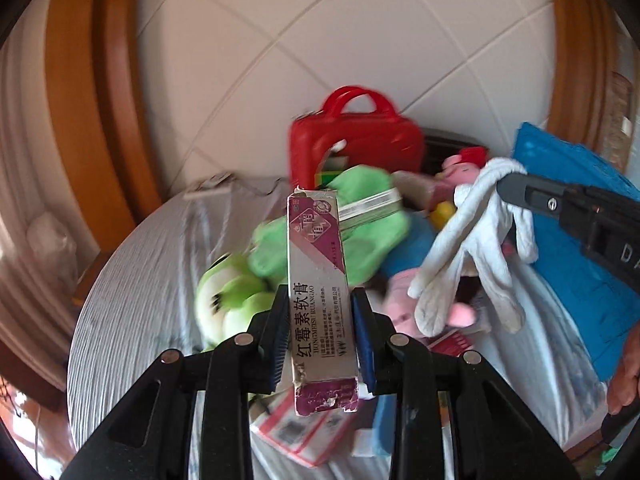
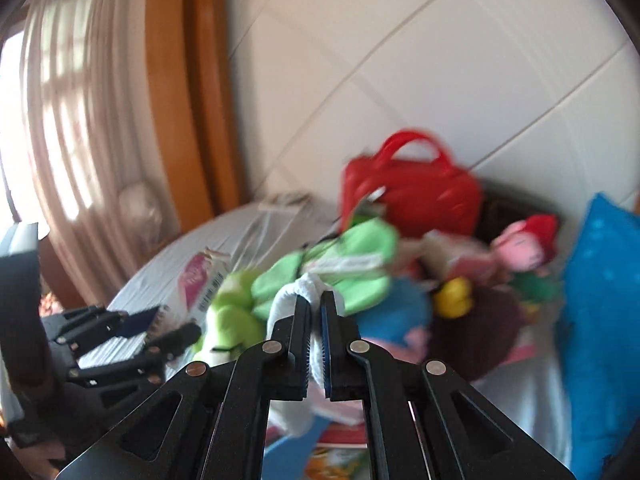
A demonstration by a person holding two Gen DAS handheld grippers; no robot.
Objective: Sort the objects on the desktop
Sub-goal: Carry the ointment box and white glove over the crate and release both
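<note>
Between the blue pads of the left gripper (image 1: 320,320) sits a long ointment box (image 1: 320,300), purple and grey with Chinese lettering, clamped on its two narrow sides. The box stands roughly upright, its torn lower end poking out below the pads and its top end reaching up over the pile behind it. It's clear of the table.

Over on the right gripper (image 2: 316,316), the jaws are pinched nearly together on a white glove (image 1: 472,248). From the left wrist view you can see it properly: the cuff is bunched at the gripper tips and the fingers dangle down, off the clutter below.

Under and behind both is the mess. A green frog plush (image 1: 228,300) lies just left of the box, with some lighter green fabric (image 1: 360,216) behind it. A pink plush (image 1: 404,300) sits below the hanging glove, and another pink doll with a red hat (image 2: 528,248) is further back, near a small yellow thing (image 2: 452,300) that's too blurry to call. A red carry case (image 1: 356,140) with a handle stands against the white tiled wall. A blue crate (image 1: 580,240) is off to the right. Everything rests on a striped grey tablecloth (image 1: 132,300), with a few flat packets (image 1: 296,436) lying under the left gripper. Both views are pretty smeared.
</note>
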